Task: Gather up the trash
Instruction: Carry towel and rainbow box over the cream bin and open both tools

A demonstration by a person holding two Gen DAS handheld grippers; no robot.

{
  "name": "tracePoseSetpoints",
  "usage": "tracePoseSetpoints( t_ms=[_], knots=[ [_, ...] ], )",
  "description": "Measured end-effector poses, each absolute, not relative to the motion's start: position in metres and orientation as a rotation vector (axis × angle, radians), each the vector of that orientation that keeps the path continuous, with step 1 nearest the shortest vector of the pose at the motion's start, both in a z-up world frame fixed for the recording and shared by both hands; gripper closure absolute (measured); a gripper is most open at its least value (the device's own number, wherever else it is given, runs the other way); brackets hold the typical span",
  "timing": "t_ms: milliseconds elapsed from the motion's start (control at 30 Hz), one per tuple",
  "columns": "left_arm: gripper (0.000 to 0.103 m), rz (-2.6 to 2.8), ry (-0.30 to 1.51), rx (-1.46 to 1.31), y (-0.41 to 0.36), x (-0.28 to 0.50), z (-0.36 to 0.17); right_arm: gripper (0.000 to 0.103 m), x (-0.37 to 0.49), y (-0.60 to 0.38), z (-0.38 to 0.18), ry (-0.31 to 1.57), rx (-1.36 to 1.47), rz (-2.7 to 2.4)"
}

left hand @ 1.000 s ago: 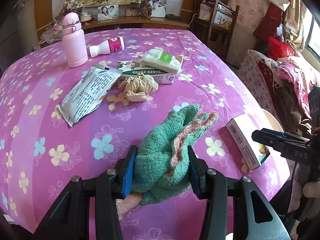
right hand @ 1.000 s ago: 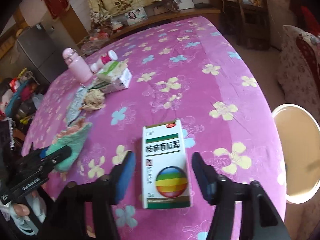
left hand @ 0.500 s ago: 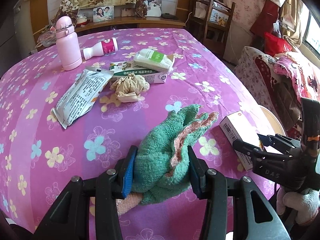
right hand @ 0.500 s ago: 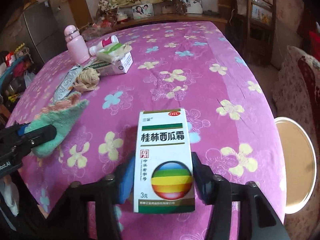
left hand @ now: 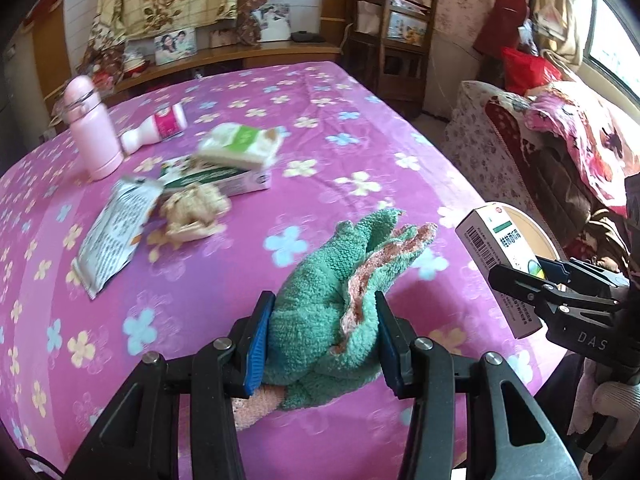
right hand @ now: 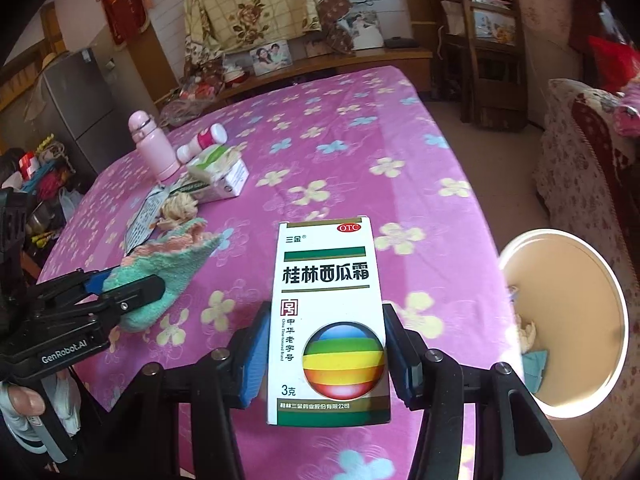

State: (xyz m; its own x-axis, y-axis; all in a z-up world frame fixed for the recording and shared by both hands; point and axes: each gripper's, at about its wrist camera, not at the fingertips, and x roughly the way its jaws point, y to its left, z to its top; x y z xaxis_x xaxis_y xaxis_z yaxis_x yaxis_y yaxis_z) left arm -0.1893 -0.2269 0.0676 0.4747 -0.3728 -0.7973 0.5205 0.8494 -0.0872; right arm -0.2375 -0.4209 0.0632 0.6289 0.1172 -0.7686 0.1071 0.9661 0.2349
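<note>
The medicine box [right hand: 330, 320] is clamped upright between the right tongs [right hand: 324, 354], lifted above the edge of the flowered worktop [right hand: 360, 152], near the round bin [right hand: 568, 320]. A green cloth [left hand: 340, 312] is gripped by the left tongs [left hand: 320, 340]. More litter is seen beside the pink bottle [left hand: 94, 132].

Left gripper [left hand: 320, 344] and right gripper [right hand: 324, 354] both reach forward, each clamped on something.
</note>
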Motion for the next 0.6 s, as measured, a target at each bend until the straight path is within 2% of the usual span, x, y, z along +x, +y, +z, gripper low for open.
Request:
tracePoseSetpoints(
  t_ms=[600],
  knots=[
    [0.054,-0.685,0.905,0.263,-0.336,-0.210,0.072,0.049,-0.287,-0.519,0.066,0.847,0.375,-0.160]
  ],
)
